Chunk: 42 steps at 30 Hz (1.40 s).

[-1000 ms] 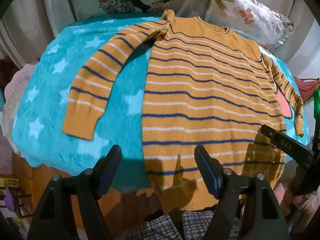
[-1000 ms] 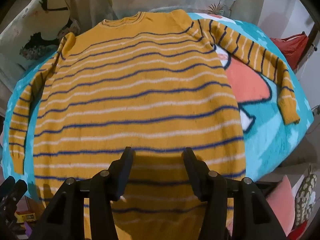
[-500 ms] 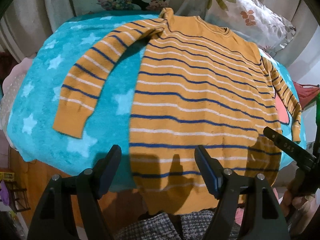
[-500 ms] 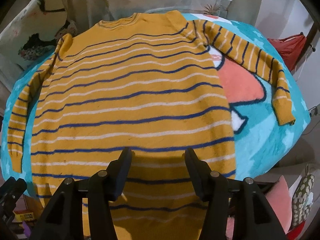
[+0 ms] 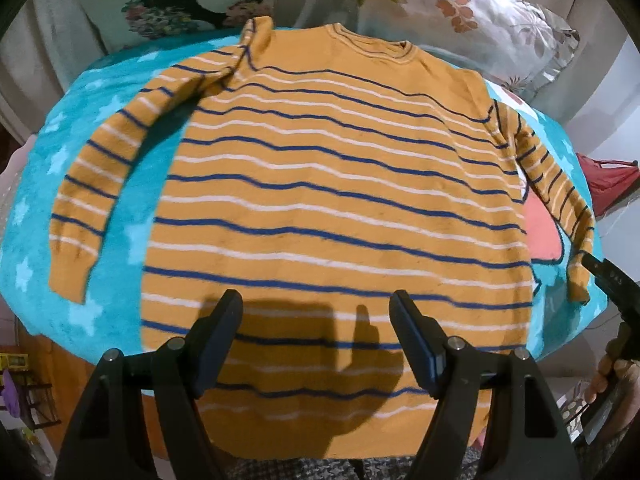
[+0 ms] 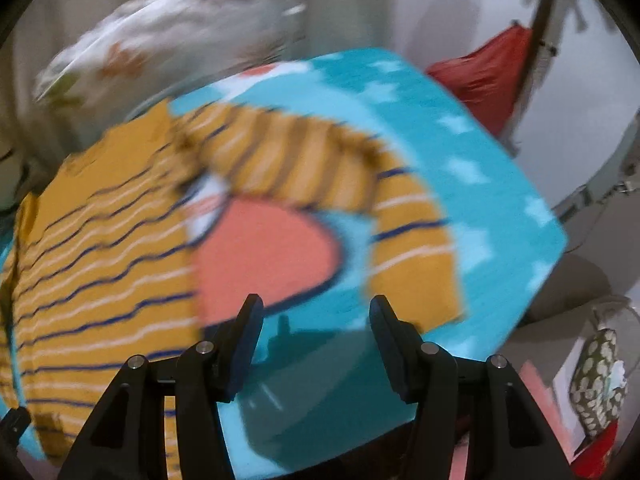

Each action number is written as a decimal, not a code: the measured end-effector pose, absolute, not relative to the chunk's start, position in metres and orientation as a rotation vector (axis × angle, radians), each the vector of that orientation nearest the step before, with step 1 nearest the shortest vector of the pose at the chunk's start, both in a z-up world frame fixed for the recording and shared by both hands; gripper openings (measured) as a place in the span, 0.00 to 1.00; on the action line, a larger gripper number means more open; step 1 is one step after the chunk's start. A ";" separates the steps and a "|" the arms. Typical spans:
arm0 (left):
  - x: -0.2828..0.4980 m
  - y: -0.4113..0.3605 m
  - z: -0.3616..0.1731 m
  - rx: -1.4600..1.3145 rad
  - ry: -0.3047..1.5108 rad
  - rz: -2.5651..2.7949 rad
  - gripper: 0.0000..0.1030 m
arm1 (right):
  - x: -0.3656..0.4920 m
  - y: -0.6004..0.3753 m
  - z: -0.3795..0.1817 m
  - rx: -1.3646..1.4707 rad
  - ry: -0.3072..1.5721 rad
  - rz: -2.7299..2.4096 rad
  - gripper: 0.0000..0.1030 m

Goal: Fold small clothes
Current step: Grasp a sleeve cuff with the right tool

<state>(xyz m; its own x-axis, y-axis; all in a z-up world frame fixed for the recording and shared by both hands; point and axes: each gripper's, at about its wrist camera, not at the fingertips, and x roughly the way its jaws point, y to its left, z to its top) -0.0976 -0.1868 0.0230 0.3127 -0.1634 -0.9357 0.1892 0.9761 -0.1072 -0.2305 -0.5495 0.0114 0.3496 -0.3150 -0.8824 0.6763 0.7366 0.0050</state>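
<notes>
An orange sweater point(image 5: 328, 200) with blue and white stripes lies flat, front up, on a turquoise star blanket point(image 5: 120, 256), both sleeves spread out. My left gripper point(image 5: 316, 320) is open and empty above the sweater's hem, which hangs over the near edge. My right gripper point(image 6: 316, 320) is open and empty above the blanket, just short of the right sleeve's cuff point(image 6: 416, 280). The right wrist view is blurred by motion. The sweater's body point(image 6: 100, 264) shows at its left. The right gripper's finger point(image 5: 612, 280) shows at the left view's right edge.
Floral pillows point(image 5: 472, 12) lie behind the sweater at the far edge. A red bag point(image 6: 488, 76) hangs off to the right beyond the blanket's point(image 6: 480, 184) edge. A pink patch point(image 6: 264, 256) is printed on the blanket between body and right sleeve.
My left gripper has moved right, over the middle of the hem. My right gripper has swung fast to the right, from the sweater's body to the right sleeve cuff.
</notes>
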 end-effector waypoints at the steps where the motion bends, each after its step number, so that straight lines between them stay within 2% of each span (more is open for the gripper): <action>1: -0.096 -0.192 0.023 0.021 1.232 -0.230 0.73 | -0.235 -0.562 0.010 0.411 1.024 -0.681 0.58; 11: -0.092 -0.223 0.021 0.028 1.257 -0.210 0.73 | -0.232 -0.601 -0.029 0.402 1.072 -0.634 0.58; 12: -0.092 -0.224 0.021 0.031 1.257 -0.207 0.73 | -0.233 -0.604 -0.029 0.425 1.059 -0.600 0.42; 13: -0.092 -0.226 0.022 0.031 1.258 -0.203 0.73 | -0.234 -0.609 -0.027 0.445 1.059 -0.580 0.15; 19: -0.088 -0.233 0.020 0.026 1.269 -0.198 0.73 | -0.250 -0.675 0.015 0.507 0.930 -0.684 0.12; 23: -0.086 -0.240 0.015 0.026 1.286 -0.208 0.73 | -0.262 -0.723 0.032 0.523 0.912 -0.829 0.14; 26: -0.086 -0.246 0.012 0.032 1.295 -0.211 0.73 | -0.281 -0.741 0.042 0.638 0.838 -0.814 0.18; 28: -0.085 -0.249 0.010 0.028 1.306 -0.215 0.73 | -0.294 -0.738 0.041 0.769 0.781 -0.681 0.33; 31: -0.083 -0.253 0.006 0.027 1.320 -0.219 0.73 | -0.301 -0.722 0.023 0.934 0.755 -0.501 0.43; 35: -0.085 -0.261 0.004 0.049 1.328 -0.240 0.73 | -0.291 -0.705 -0.023 1.077 0.828 -0.446 0.45; 39: -0.087 -0.265 0.003 0.071 1.330 -0.248 0.73 | -0.284 -0.713 -0.047 1.148 0.842 -0.494 0.45; 42: -0.086 -0.257 0.002 0.061 1.335 -0.222 0.73 | -0.278 -0.725 -0.058 1.196 0.808 -0.527 0.51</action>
<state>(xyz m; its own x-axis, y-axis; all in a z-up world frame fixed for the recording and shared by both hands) -0.0862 -0.2571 0.0022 0.2163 -0.1250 -0.9683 0.1952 0.9773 -0.0825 -0.2780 -0.7246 -0.0575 0.6194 0.0523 -0.7833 0.7380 0.3015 0.6037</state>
